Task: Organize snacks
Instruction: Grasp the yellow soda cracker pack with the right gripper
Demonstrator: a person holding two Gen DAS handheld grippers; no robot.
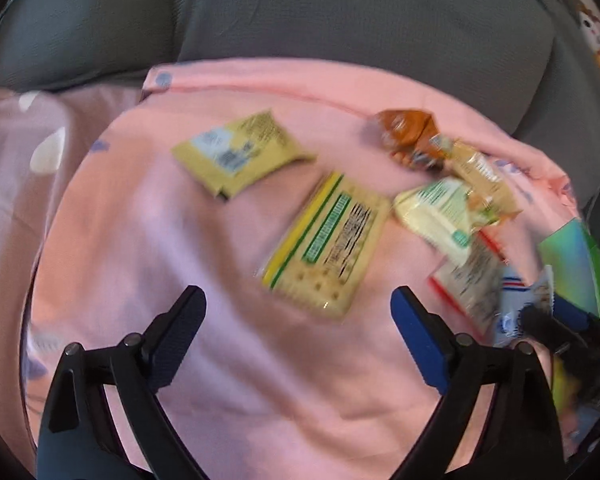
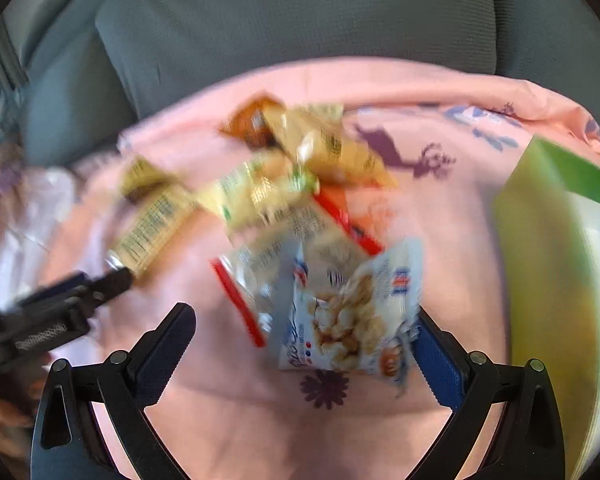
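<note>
Both claws spread wide over pink sheet (image 1: 228, 360).
Left claw (image 1: 298, 312) empty, cracker pack (image 1: 328, 244) lies just ahead; right claw (image 2: 306, 334) unclamped, popcorn bag (image 2: 352, 312) against its right finger.

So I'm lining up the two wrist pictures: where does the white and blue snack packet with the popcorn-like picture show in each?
Left wrist: the white and blue packet sits at the lower right edge, by the right gripper.
Right wrist: it fills the lower centre, between the open fingers.
Shared landmark: the red-edged packet lying under it.
</note>
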